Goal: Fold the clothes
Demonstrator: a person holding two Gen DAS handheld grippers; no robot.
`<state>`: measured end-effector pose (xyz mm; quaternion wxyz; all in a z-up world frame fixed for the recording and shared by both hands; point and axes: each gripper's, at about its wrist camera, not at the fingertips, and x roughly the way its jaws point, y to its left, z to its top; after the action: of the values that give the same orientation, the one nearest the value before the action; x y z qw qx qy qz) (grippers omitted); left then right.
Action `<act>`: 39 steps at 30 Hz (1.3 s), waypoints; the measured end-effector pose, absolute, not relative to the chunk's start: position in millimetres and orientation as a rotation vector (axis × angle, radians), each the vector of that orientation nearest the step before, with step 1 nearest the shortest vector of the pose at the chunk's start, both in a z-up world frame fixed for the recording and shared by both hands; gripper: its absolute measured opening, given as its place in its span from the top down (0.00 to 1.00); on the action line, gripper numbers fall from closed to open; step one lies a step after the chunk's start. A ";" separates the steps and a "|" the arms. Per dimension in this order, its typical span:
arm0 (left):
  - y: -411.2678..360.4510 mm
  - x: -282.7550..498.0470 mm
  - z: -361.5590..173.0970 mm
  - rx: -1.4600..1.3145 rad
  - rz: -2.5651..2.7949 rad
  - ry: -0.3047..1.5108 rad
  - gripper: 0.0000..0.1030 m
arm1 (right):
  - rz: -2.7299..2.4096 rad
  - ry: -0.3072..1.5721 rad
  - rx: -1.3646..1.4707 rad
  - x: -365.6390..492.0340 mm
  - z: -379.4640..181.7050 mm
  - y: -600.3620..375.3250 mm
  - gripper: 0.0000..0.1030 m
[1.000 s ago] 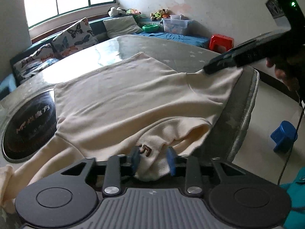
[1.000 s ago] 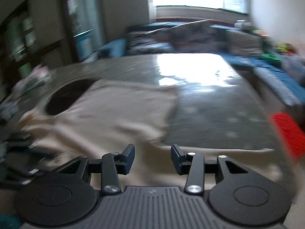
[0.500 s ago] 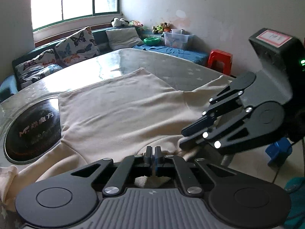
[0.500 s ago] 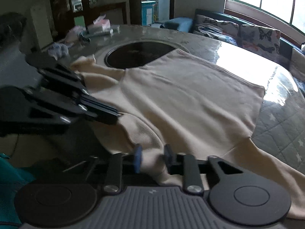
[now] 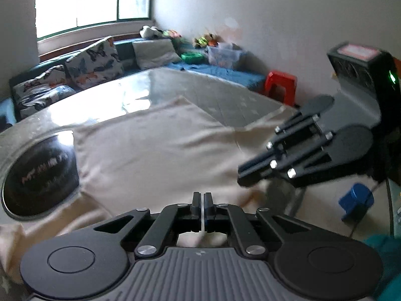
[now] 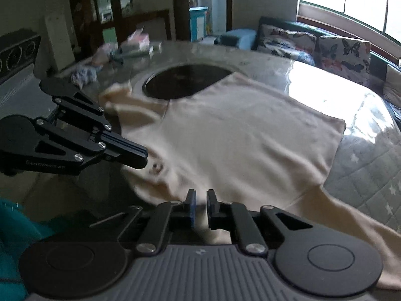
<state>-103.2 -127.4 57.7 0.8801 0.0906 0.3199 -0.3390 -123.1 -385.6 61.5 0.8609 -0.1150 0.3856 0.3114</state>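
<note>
A cream long-sleeved top (image 5: 155, 155) lies spread flat on the round table (image 5: 225, 100), one sleeve trailing over the near right edge (image 6: 351, 225). My left gripper (image 5: 202, 200) is shut on the top's near edge, with cloth pinched between its pads. In the right wrist view, my left gripper (image 6: 140, 158) bites the cloth just beside a small brown label (image 6: 156, 166). My right gripper (image 6: 200, 198) is shut on the same near edge a little further along, fabric filling the narrow gap between its pads. It also shows in the left wrist view, where my right gripper (image 5: 244, 178) reaches in from the right.
A black round hob (image 6: 185, 82) is set into the table, and the top's far shoulder covers part of it. Loose clutter (image 6: 125, 50) sits on the table's far side. A red stool (image 5: 280, 85) and a blue stool (image 5: 356, 203) stand on the floor.
Both grippers went from open to shut on the top's near edge. The right gripper swung round to face the left one. The left gripper rose slightly with the cloth.
</note>
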 end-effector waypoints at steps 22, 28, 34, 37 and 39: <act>-39.9 -63.6 31.0 -0.057 -0.304 0.748 0.88 | 0.660 0.849 -0.216 -92.2 32.4 -369.0 0.78; 1.1 -53.2 31.8 -0.045 -0.138 0.750 0.81 | 0.671 0.851 -0.216 -91.2 30.5 -366.8 0.73; 31.9 -53.6 30.2 0.036 0.063 0.686 0.71 | 0.671 0.851 -0.207 -90.5 30.1 -367.0 0.73; 48.9 -54.0 29.2 0.045 0.197 0.657 0.70 | 0.672 0.851 -0.208 -90.2 30.0 -366.6 0.72; 61.4 -53.9 27.9 0.032 0.267 0.655 0.64 | 0.674 0.851 -0.210 -90.2 29.9 -366.0 0.71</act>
<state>-53.9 61.4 27.9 0.9381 0.0159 0.3205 0.1306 -90.2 -366.0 29.9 0.8510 -0.0999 0.4042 0.3200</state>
